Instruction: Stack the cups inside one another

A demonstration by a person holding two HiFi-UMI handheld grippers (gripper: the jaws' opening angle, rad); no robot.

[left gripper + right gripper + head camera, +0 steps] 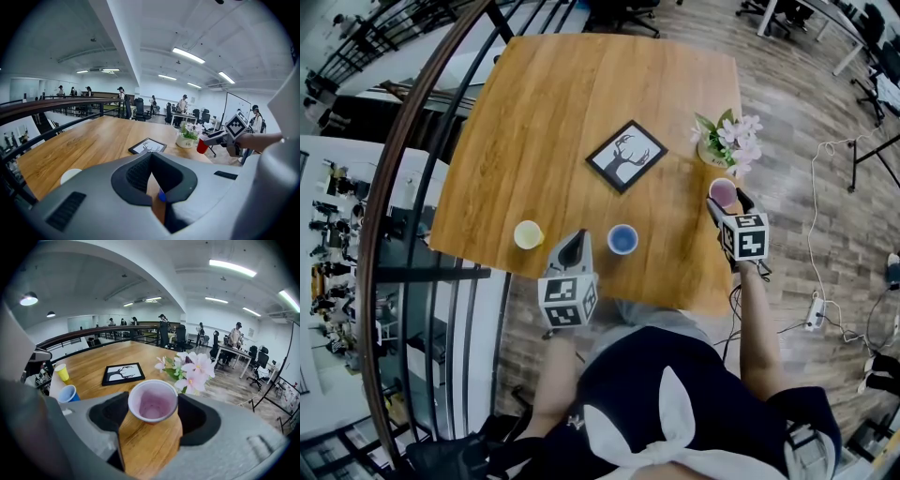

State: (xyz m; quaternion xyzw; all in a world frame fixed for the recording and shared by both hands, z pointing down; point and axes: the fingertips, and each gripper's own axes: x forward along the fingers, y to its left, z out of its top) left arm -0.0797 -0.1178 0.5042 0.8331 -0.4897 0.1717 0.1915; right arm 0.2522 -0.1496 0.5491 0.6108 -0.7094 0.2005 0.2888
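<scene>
**Holding the red cup at the right edge, nothing nested yet**

Right gripper [727,202] has the red cup [153,405] between its jaws, a pad against each side of the wall just under the rim. The jaws stand wide only because the cup is wide; that's a grip, not a gap. I've got it upright, mouth up, so it can drop straight into another cup. From the left gripper view it looks clear of the table [553,112], hanging just to the near side of the flower pot [720,155].

Left gripper [575,240] is closed on nothing. It sits at the near edge, with the yellow cup [528,234] on its left and the blue cup [622,239] on its right. I read that as parked, out of the right hand's way.

Now the cup itself: red outside, pale pink inside, white rolled rim, tapered, empty. The wall looks thin, so I'd judge it needs only a light squeeze.

Blue and yellow both stand mouth up, well to the left of the red. The picture frame [626,156] lies farther in, off any line between the cups.
</scene>
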